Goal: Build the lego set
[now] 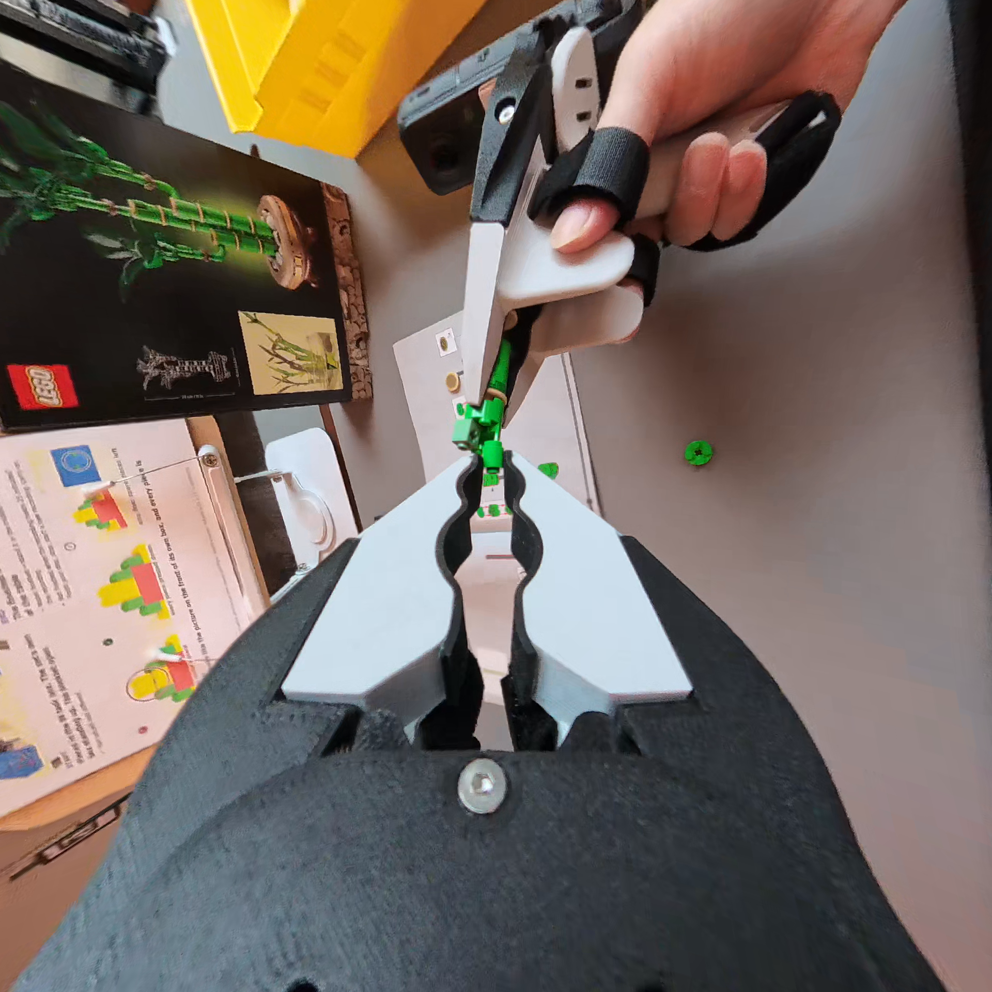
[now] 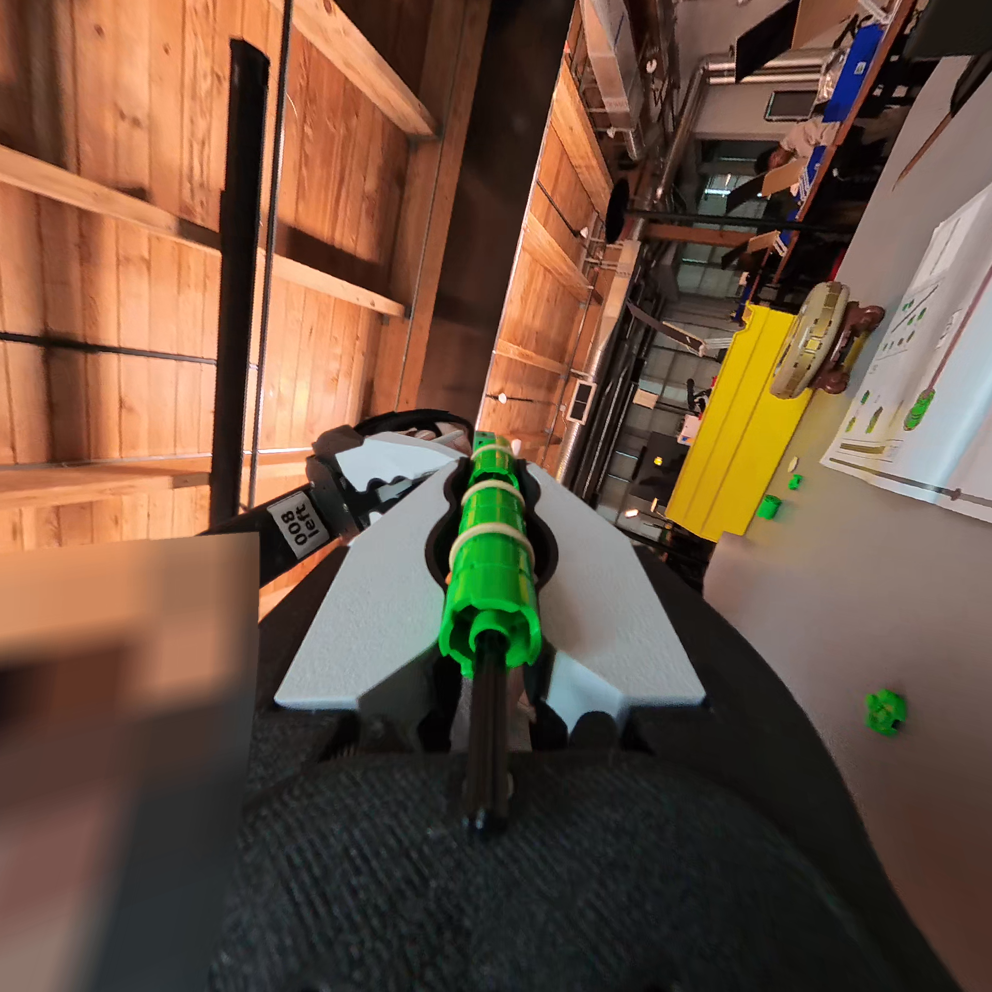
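Both claws meet on one green stalk above the grey tabletop [image 1: 805,590].

The right claw [image 2: 491,472] is clamped along the green bamboo stalk [image 2: 491,542], whose long axis runs along the fingers, three tan rings around it and a black axle [image 2: 486,741] pointing back at the camera. The left claw [image 1: 491,464], nearly closed, pinches a small green piece [image 1: 492,453] at the stalk's far tip. One loose green stud [image 1: 698,452] lies to the right.

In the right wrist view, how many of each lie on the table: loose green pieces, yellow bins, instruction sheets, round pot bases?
loose green pieces: 3
yellow bin: 1
instruction sheet: 1
round pot base: 1
Total: 6
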The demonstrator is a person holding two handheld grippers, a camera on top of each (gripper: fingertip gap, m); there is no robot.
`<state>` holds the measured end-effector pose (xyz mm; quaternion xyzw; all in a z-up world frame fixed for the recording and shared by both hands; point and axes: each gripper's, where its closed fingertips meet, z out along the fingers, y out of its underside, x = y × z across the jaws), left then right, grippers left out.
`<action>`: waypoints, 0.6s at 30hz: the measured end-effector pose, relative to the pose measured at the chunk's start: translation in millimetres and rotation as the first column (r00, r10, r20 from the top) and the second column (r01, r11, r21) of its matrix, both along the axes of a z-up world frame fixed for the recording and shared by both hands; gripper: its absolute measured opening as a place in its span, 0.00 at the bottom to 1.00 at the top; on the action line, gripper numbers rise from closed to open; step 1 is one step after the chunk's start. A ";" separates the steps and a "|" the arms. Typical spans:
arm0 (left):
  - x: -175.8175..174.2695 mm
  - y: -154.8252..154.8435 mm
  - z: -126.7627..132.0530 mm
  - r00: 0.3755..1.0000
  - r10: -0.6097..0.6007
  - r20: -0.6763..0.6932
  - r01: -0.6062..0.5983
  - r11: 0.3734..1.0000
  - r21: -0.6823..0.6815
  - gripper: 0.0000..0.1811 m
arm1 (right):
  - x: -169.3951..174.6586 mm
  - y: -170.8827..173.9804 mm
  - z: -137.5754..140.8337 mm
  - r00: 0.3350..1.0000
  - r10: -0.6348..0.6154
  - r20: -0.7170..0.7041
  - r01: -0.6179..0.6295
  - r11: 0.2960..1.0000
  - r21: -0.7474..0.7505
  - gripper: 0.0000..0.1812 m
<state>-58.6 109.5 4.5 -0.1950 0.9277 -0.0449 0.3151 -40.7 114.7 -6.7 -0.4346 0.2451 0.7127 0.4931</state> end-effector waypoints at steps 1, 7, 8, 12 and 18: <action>5.5 2.5 0.2 1.000 0.005 -0.015 -0.005 1.000 0.028 0.03 | 3.1 -0.5 0.3 1.000 -0.007 -0.022 0.007 1.000 -0.002 0.08; 25.7 7.0 -7.6 0.996 0.011 -0.092 0.001 0.993 0.120 0.03 | 21.3 -0.5 -5.2 0.989 -0.061 -0.133 0.057 0.998 -0.030 0.08; 29.9 8.1 -8.6 0.996 0.003 -0.086 0.009 0.989 0.146 0.03 | 23.0 -0.5 -6.4 0.986 -0.061 -0.155 0.056 0.998 -0.037 0.08; 37.0 4.4 -17.0 0.990 -0.017 -0.142 0.043 0.982 0.182 0.03 | 25.8 0.7 -12.9 0.977 -0.067 -0.201 0.053 0.996 -0.074 0.08; 39.1 5.1 -24.2 0.971 -0.019 -0.240 0.069 0.977 0.204 0.03 | 31.0 0.8 -16.9 0.966 -0.072 -0.248 0.050 0.994 -0.095 0.08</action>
